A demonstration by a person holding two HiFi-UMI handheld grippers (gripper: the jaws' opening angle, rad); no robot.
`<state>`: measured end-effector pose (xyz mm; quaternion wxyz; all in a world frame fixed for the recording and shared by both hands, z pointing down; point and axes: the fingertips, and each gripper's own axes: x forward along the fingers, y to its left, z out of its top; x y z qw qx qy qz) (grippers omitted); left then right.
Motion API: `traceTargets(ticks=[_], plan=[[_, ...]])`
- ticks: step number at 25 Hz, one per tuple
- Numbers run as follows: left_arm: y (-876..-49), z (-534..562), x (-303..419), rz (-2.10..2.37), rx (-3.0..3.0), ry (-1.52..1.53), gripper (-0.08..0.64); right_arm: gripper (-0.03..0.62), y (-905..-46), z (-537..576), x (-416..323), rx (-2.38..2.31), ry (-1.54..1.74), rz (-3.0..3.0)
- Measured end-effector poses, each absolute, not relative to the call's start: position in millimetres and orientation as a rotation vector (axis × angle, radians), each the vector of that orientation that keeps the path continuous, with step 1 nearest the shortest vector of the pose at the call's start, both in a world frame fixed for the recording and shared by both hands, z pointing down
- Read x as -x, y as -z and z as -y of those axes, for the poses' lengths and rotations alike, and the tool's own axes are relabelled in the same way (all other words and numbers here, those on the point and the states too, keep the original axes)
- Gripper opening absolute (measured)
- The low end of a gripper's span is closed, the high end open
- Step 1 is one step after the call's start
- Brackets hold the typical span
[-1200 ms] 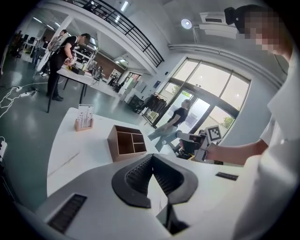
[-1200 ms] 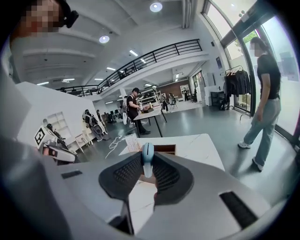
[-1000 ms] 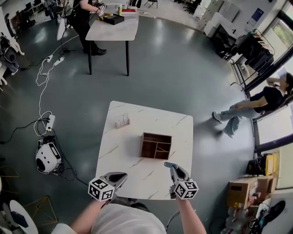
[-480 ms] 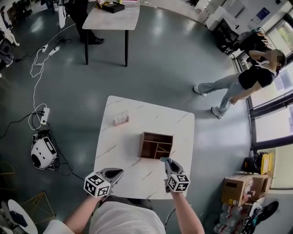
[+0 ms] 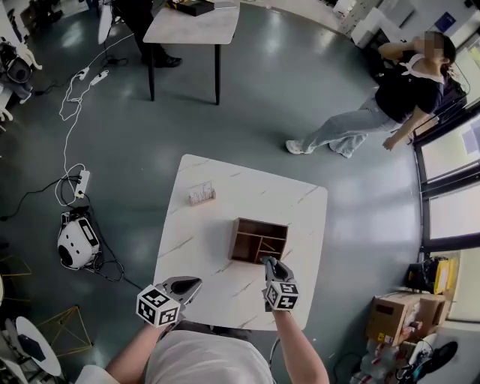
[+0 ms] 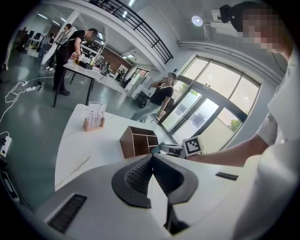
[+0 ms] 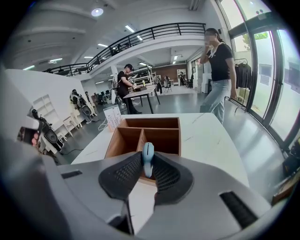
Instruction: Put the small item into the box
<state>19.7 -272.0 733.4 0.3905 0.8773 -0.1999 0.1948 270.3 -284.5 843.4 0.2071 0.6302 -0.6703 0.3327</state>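
A small light-blue item (image 7: 148, 156) stands upright between the ribbed pads of my right gripper (image 7: 148, 165), which is shut on it. That gripper (image 5: 268, 262) hovers at the near edge of the brown wooden box (image 5: 259, 240), a low open box with several compartments (image 7: 151, 132) on the white marble table (image 5: 225, 202). My left gripper (image 5: 196, 283) stays over the table's near left edge. Its jaws (image 6: 151, 158) meet with nothing between them. The box (image 6: 136, 140) shows ahead of it.
A small wooden holder with white cards (image 5: 201, 196) stands at the table's far left. A person (image 5: 375, 105) walks on the grey floor beyond the table. A white device (image 5: 75, 244) and cables lie left; cardboard boxes (image 5: 394, 319) right; another table (image 5: 191, 19) far back.
My right gripper has moved forward and left up to the box's near edge with the blue item. The walking person has moved left across the floor. My left gripper has hardly moved.
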Motion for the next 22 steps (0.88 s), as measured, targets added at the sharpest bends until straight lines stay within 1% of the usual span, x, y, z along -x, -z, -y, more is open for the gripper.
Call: traceTargets(ticks=[8, 12, 17, 22], plan=[[-737.7, 253.9, -33.0, 0.544, -2.179, -0.511, 0.014, 0.081, -870.8, 293.5, -250.8, -1.685, -0.894, 1.883], [-741.3, 249.3, -38.3, 0.554, -2.165, -0.512, 0.014, 0.081, -879.8, 296.4, -251.7, -1.662, -0.824, 1.855], [-743.6, 248.2, -39.8, 0.566, -2.154, -0.513, 0.014, 0.081, -882.4, 294.1, -244.4, -1.592, -0.821, 1.867], [-744.5, 249.2, -39.2, 0.576, -2.151, -0.509, 0.014, 0.097, -882.2, 287.8, -228.2, -1.48, -0.809, 1.918]])
